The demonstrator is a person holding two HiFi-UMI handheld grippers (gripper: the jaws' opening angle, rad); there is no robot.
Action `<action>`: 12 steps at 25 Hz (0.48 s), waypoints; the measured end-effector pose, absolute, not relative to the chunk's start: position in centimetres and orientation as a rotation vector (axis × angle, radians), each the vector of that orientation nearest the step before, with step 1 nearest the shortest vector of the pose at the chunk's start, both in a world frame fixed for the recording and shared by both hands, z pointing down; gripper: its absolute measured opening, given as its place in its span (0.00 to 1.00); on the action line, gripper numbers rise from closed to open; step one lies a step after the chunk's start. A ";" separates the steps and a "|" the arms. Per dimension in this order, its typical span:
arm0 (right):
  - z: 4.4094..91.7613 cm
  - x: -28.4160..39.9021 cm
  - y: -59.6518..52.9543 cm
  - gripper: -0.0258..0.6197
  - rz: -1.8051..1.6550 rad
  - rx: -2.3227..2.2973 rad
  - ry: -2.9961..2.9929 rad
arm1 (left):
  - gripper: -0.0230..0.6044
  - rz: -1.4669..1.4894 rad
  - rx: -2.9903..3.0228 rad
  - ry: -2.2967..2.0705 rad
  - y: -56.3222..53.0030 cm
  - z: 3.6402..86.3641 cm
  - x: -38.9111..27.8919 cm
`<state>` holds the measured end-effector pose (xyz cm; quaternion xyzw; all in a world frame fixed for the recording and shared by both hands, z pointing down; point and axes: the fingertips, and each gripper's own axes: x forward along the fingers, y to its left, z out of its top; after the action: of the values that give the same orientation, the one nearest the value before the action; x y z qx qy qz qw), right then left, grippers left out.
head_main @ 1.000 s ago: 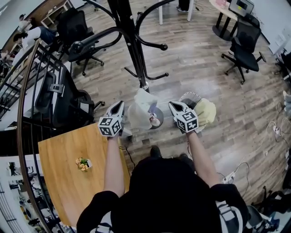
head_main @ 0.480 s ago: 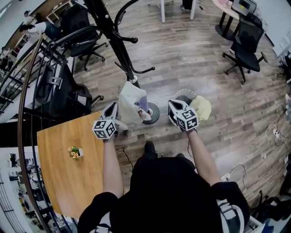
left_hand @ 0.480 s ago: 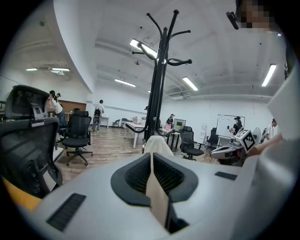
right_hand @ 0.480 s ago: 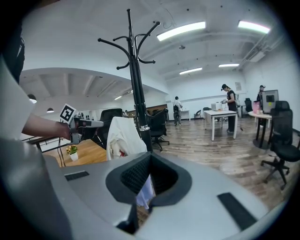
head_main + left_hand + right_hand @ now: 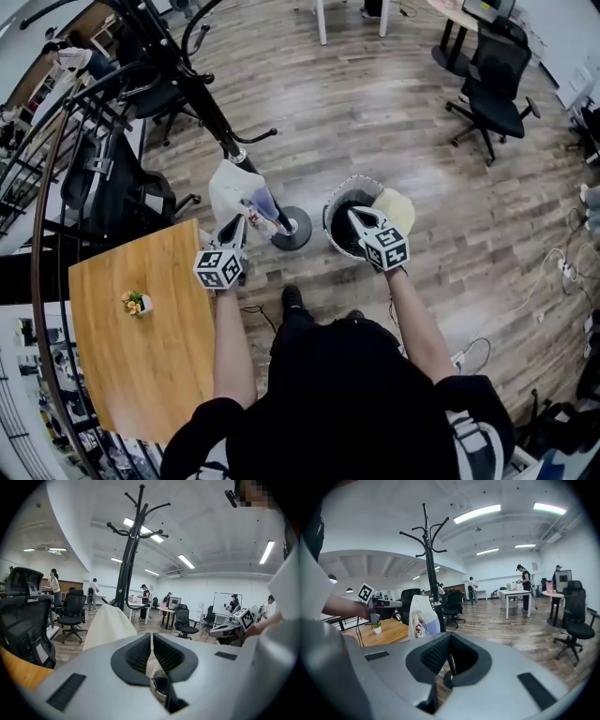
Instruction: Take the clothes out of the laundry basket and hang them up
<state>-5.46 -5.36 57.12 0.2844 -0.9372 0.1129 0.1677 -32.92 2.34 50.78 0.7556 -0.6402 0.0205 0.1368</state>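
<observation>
Plainly, the next grab turned on the yellow garment. It lay bunched on the rim of the laundry basket, just right of the right gripper and a little beyond its tips, with no clear long axis. That gripper hovered over the basket's dark opening, jaws pressed together and empty, so it would likely need to spread first. The left gripper, also closed on nothing, sat well off to the left, beside the white garment hanging on the coat rack. The right was clearly nearer.
</observation>
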 end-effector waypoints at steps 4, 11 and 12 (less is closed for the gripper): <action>56.7 -0.4 -4.8 0.05 0.310 0.889 -2.661 | 0.09 0.076 2.228 -1.806 1.5 51.1 -28.5; 56.9 9.6 -4.9 0.05 0.374 1.111 -2.604 | 0.09 0.114 2.340 -1.680 -1.3 50.8 -20.7; 57.1 10.8 -5.0 0.05 0.383 1.142 -2.592 | 0.09 0.126 2.358 -1.660 -1.7 50.8 -19.6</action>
<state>10.80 -4.95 57.07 0.3954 -0.8979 0.1326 0.1411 -19.63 -1.71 50.76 0.8102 -0.5705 0.0432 0.1273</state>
